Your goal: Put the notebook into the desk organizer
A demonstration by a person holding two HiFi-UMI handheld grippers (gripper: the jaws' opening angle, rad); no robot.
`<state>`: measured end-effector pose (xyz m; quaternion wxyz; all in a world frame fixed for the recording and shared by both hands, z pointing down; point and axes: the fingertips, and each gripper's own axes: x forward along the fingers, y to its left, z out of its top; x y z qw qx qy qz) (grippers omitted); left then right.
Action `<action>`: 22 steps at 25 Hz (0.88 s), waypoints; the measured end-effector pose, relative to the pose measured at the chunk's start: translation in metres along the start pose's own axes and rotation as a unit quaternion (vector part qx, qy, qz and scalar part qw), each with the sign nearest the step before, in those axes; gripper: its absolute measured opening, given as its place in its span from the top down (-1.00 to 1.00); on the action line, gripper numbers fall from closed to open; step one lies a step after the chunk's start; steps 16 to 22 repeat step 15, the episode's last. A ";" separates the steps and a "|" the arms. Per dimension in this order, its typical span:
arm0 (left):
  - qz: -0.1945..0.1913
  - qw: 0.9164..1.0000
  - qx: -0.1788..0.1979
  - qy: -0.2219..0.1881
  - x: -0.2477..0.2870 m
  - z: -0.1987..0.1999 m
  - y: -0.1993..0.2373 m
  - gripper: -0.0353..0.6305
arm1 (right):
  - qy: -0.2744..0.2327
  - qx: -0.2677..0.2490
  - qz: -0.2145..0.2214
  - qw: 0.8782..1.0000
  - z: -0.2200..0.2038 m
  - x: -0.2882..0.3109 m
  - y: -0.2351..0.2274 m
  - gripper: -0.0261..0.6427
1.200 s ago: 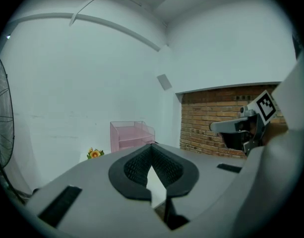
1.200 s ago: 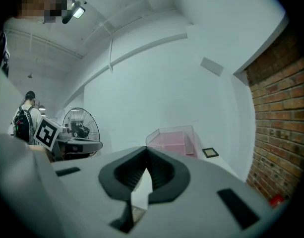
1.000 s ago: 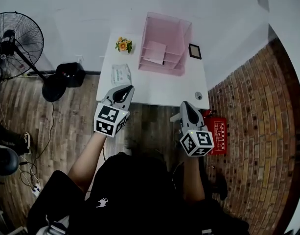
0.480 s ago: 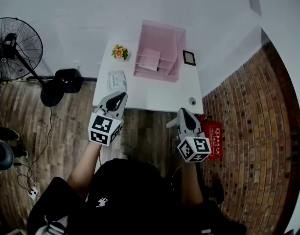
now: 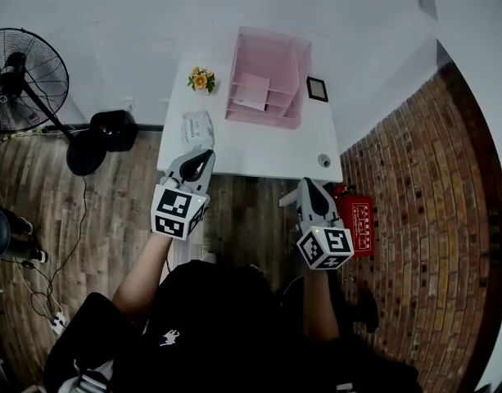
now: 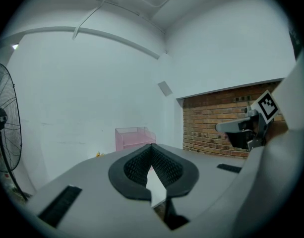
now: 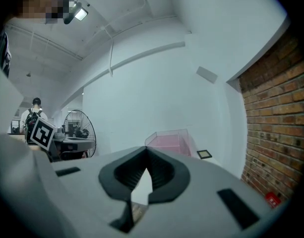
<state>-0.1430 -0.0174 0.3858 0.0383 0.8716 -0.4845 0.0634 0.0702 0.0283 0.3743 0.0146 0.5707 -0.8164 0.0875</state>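
A pink see-through desk organizer (image 5: 267, 76) stands at the back of the white desk (image 5: 251, 150); it also shows far off as the organizer (image 6: 134, 137) and the organizer (image 7: 169, 140). A flat pale-pink item (image 5: 252, 91) lies on one of its shelves. A white and green flat pack (image 5: 197, 127) lies on the desk's left part; I cannot tell which of the two is the notebook. My left gripper (image 5: 203, 158) (image 6: 152, 147) is shut and empty at the desk's near left edge. My right gripper (image 5: 309, 187) (image 7: 146, 151) is shut and empty, just short of the near right edge.
A small flower pot (image 5: 201, 79) sits at the desk's back left, a black frame (image 5: 317, 89) right of the organizer, a small round thing (image 5: 324, 160) near the front right corner. A standing fan (image 5: 21, 72) and a black box (image 5: 111, 129) are on the floor at left, a red item (image 5: 359, 219) by the brick wall.
The head view has shifted a little and both grippers have sunk slightly toward the person. Both stay shut and empty; nothing on the desk has moved.
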 end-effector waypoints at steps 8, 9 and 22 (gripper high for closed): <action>-0.008 1.000 0.000 0.000 -0.001 -0.004 -0.001 0.88 | 0.001 -0.005 -0.007 1.000 -0.001 -0.003 0.003 0.92; -0.009 1.000 0.000 -0.001 -0.001 -0.003 0.000 0.88 | 0.002 -0.005 -0.007 1.000 -0.002 -0.002 0.003 0.92; -0.010 1.000 0.000 0.002 -0.002 -0.007 0.008 0.88 | 0.010 -0.010 -0.005 1.000 -0.005 0.004 0.010 0.92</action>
